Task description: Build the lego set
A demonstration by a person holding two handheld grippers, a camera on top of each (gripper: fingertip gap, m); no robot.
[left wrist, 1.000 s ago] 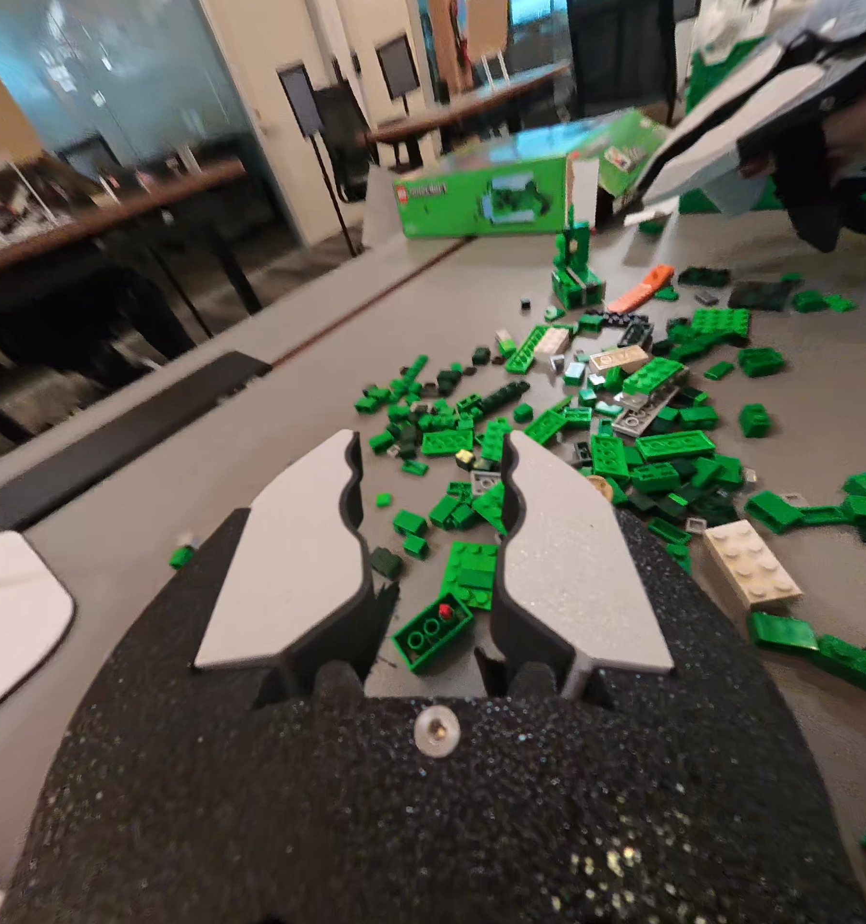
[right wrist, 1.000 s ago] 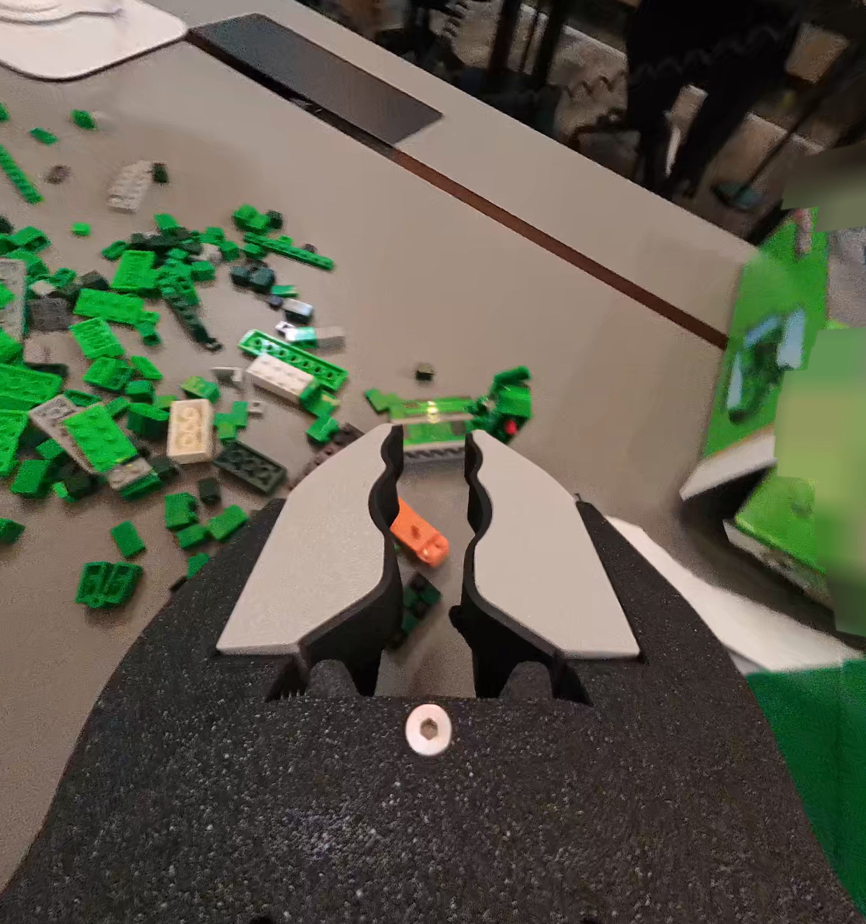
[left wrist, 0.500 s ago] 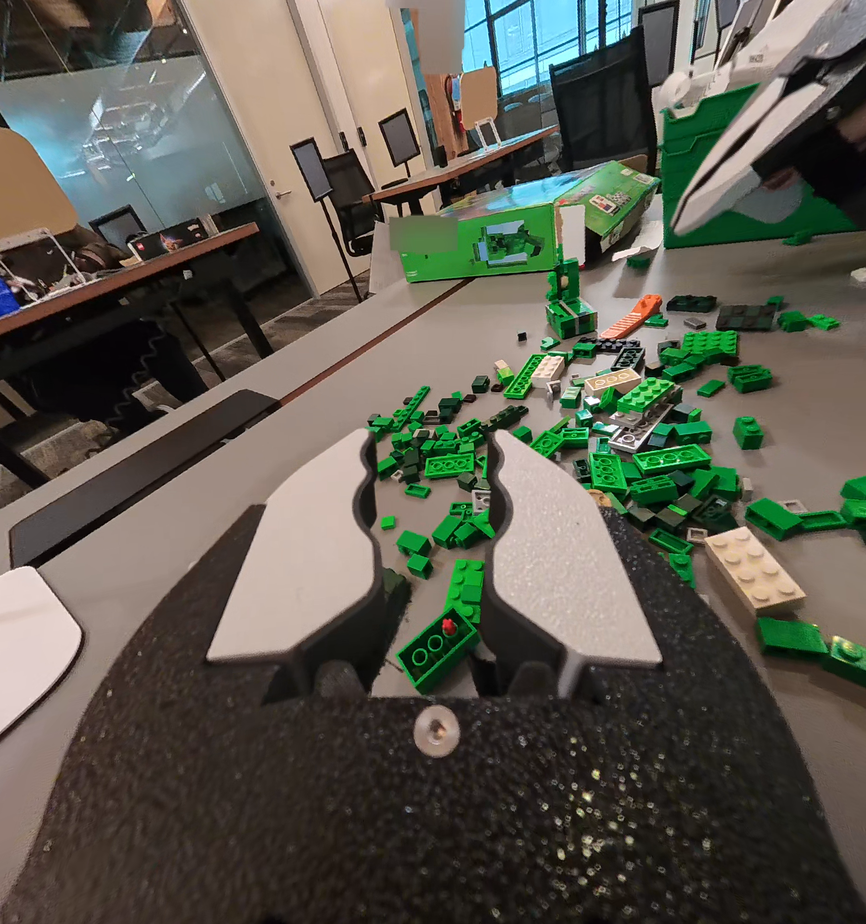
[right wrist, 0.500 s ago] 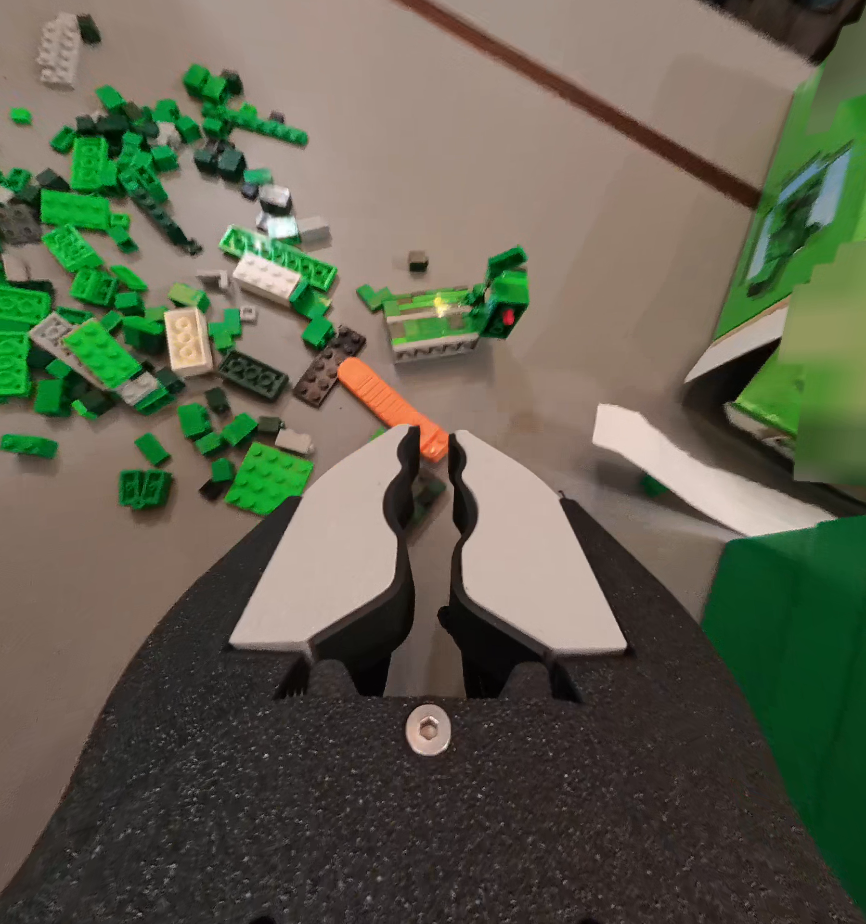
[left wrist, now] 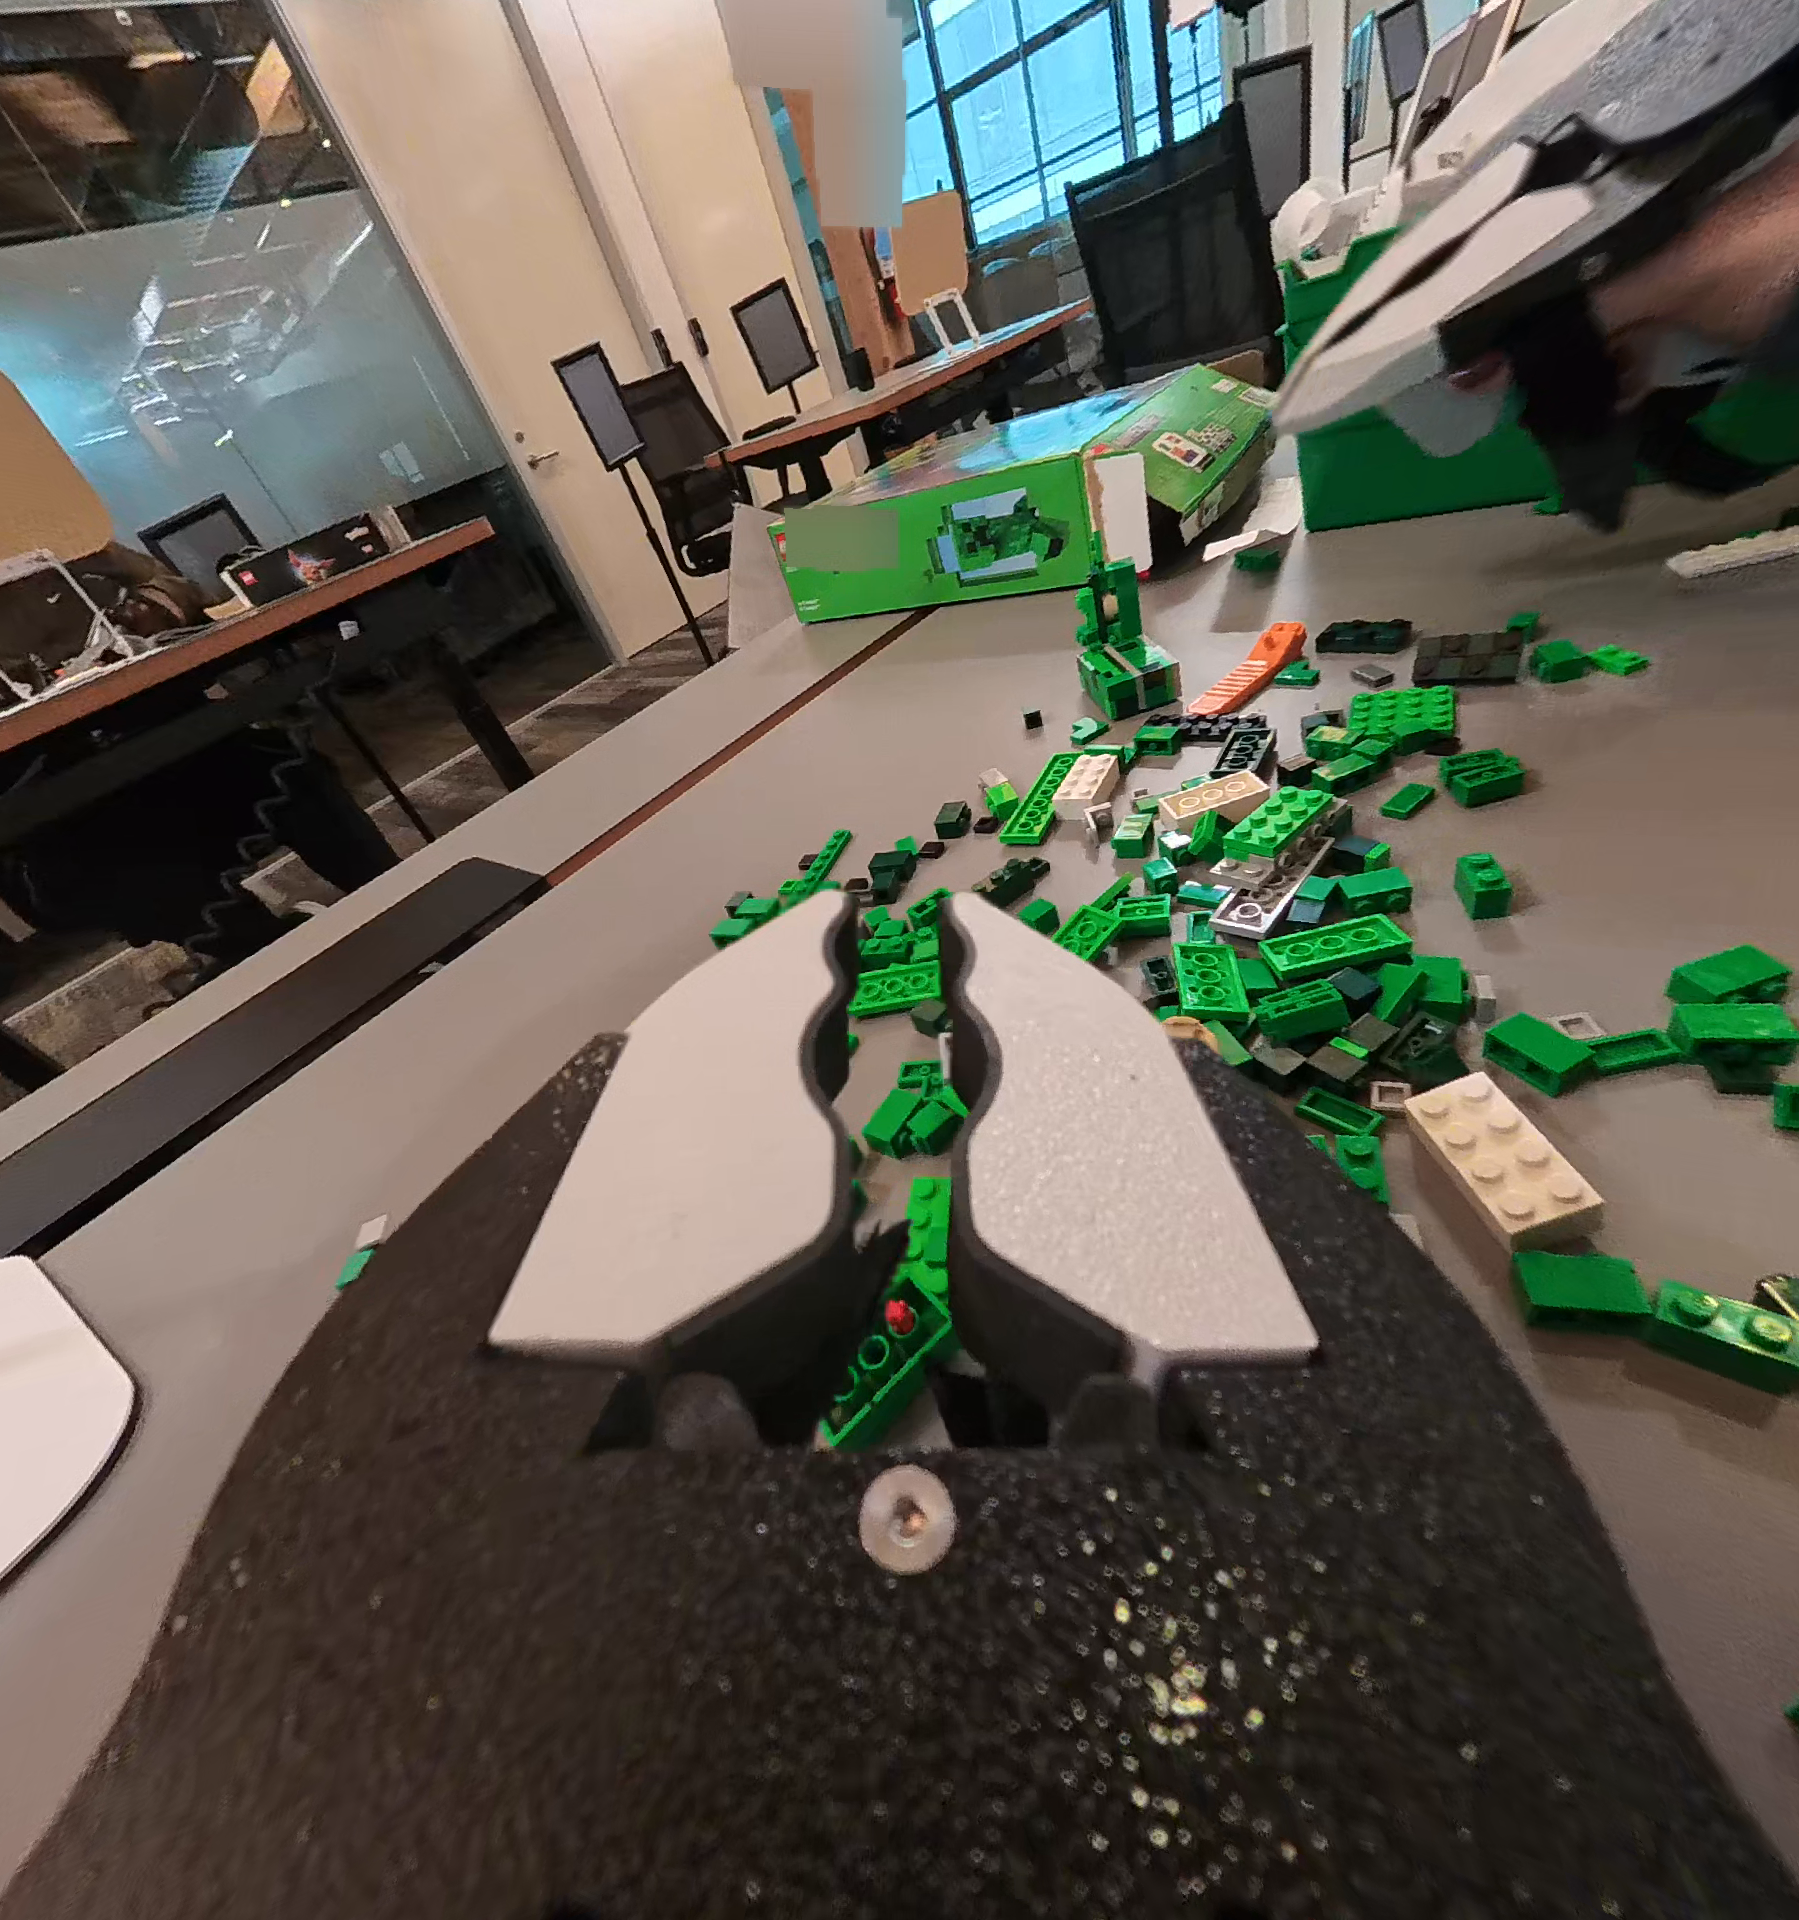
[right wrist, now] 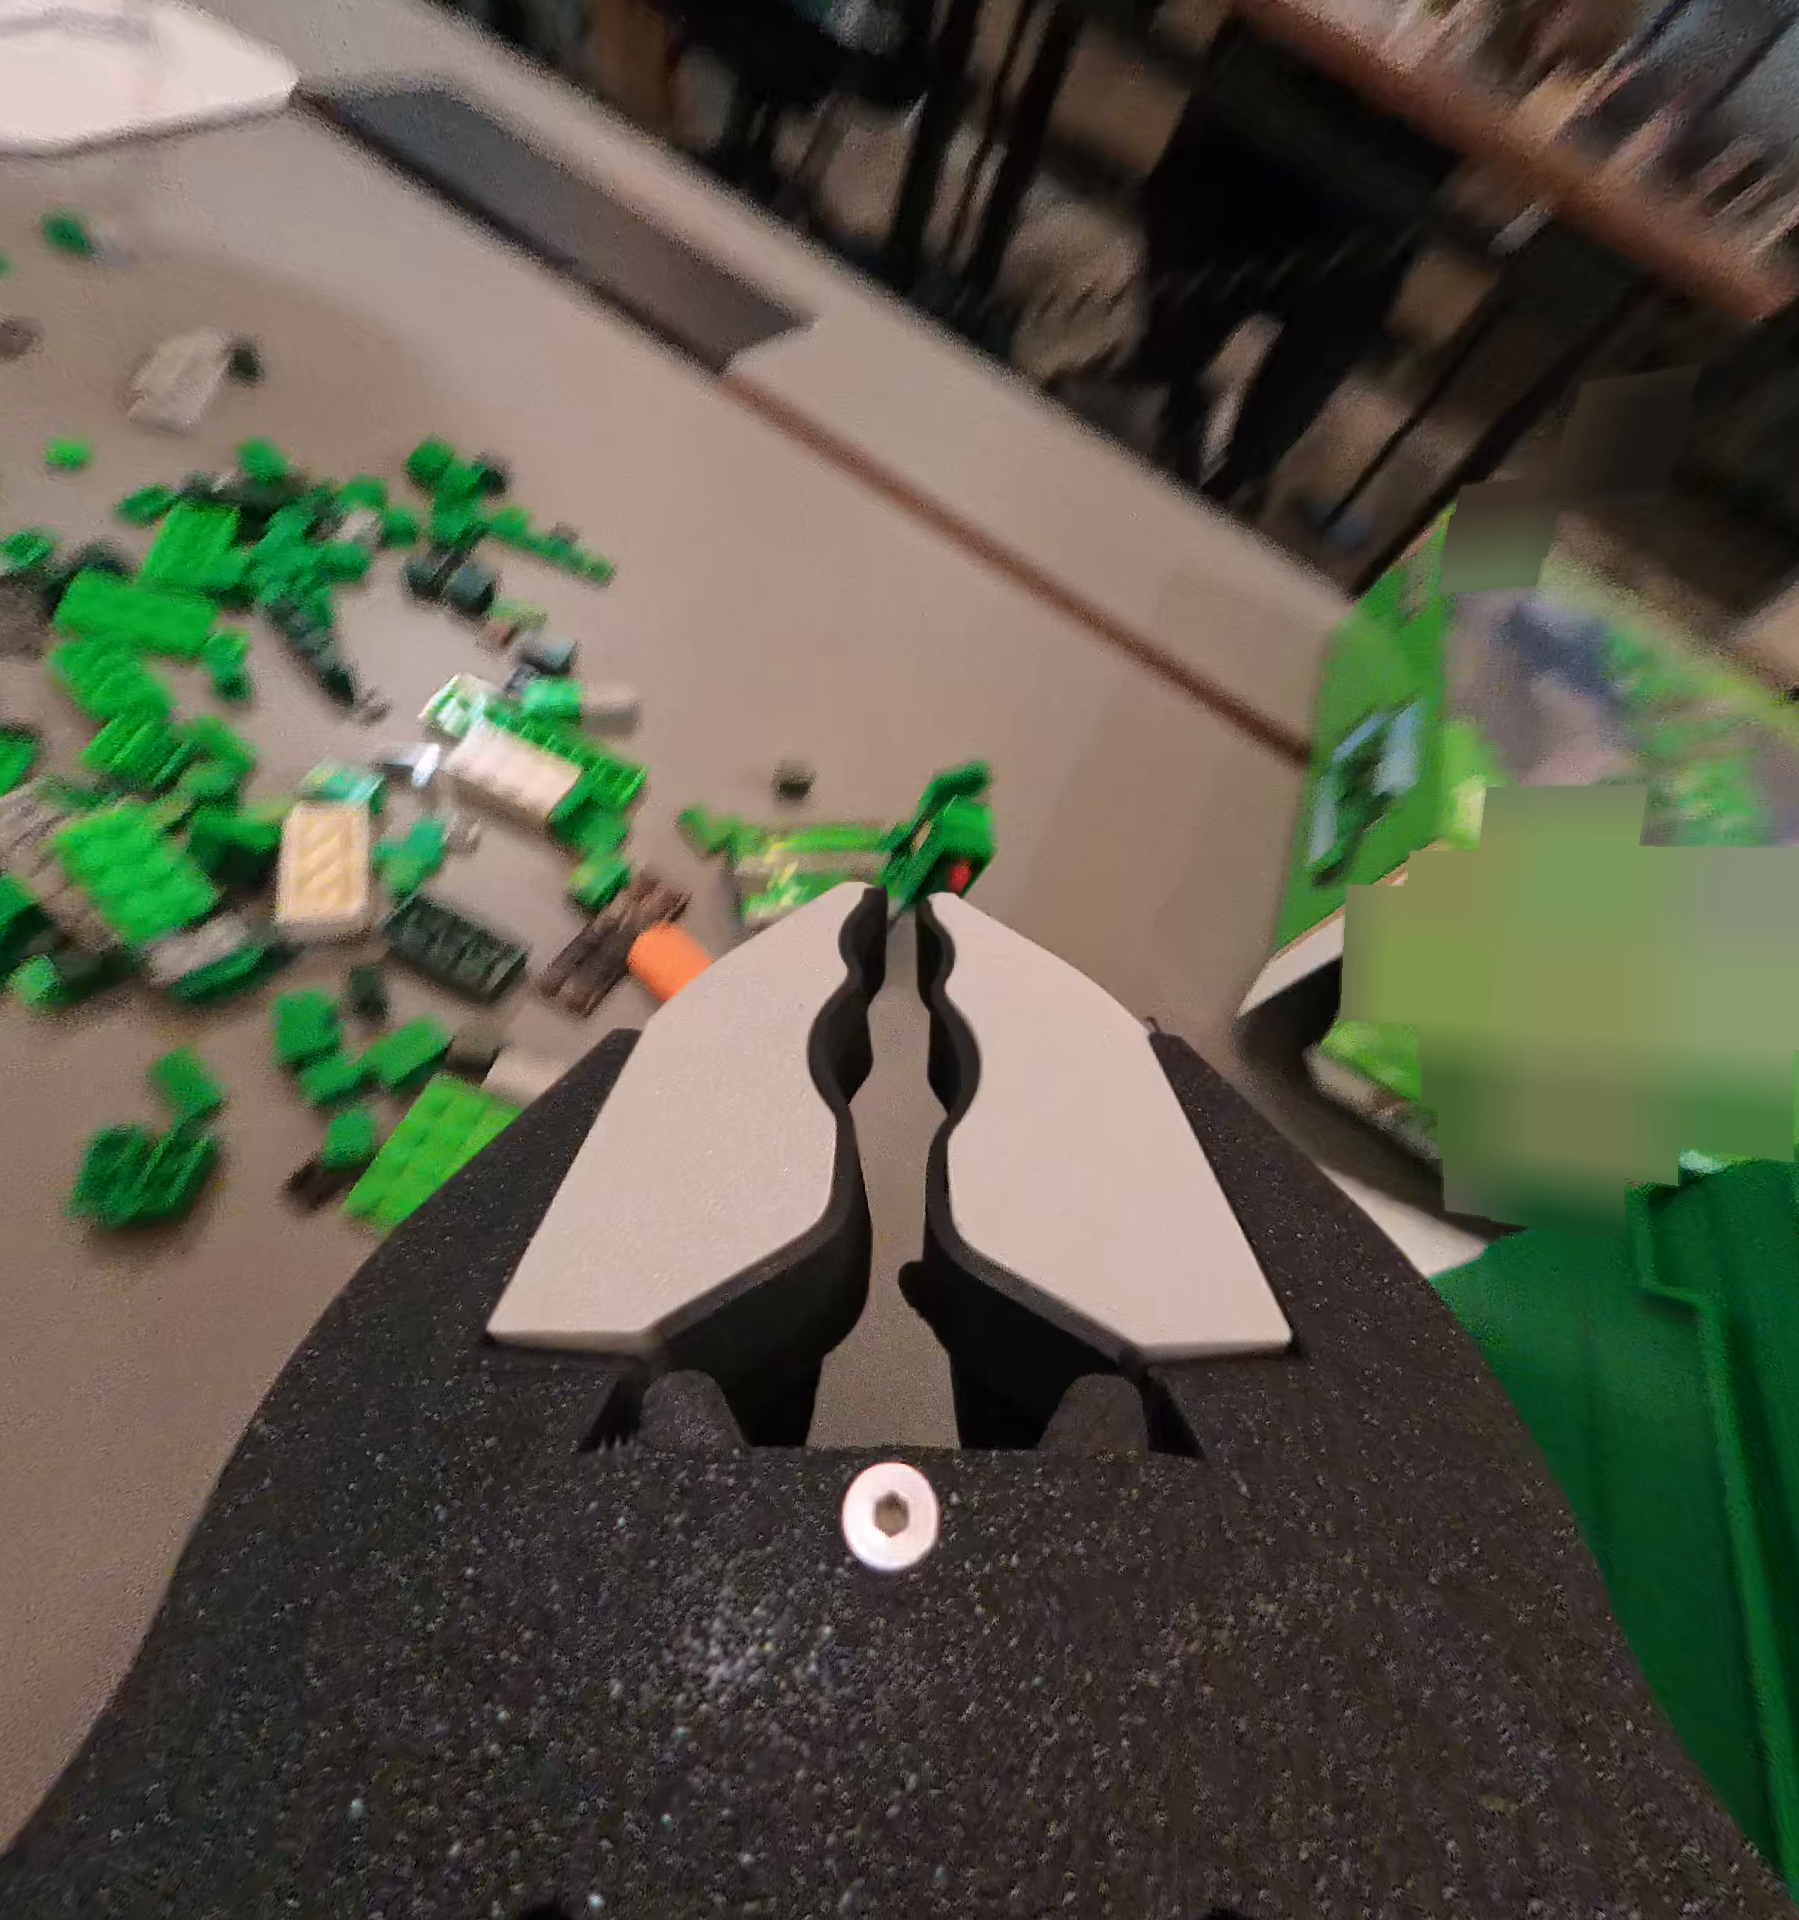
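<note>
Loose green, grey and tan lego pieces [left wrist: 1279,935] lie scattered over the grey table [left wrist: 1653,852]. My left gripper [left wrist: 900,920] hovers low over their near edge. Its fingers are closed in on a green brick with a red stud [left wrist: 879,1351], which sits tilted between their bases. A small green partial build [left wrist: 1118,644] stands at the far end; it also shows in the blurred right wrist view [right wrist: 936,831]. My right gripper [right wrist: 903,904] is shut and empty, with its tips pointing at that build. It also hangs in the air at the top right of the left wrist view [left wrist: 1394,343].
An orange brick separator [left wrist: 1253,665] lies beside the build. The green set box [left wrist: 978,530] lies at the far table edge. A green bin [left wrist: 1446,457] stands to its right. A large tan brick [left wrist: 1497,1164] lies right of my left gripper. A black inset panel [left wrist: 251,1039] and a white pad [left wrist: 1,1403] are on the left. Left tips to right tips: about 30 cm. From my left tips it is roughly 11 cm to the large tan brick [left wrist: 1497,1164]; from my right, 30 cm.
Both grippers have closed from open. The left closed around the green brick with the red stud. The right swung about above the table and now points at the small build.
</note>
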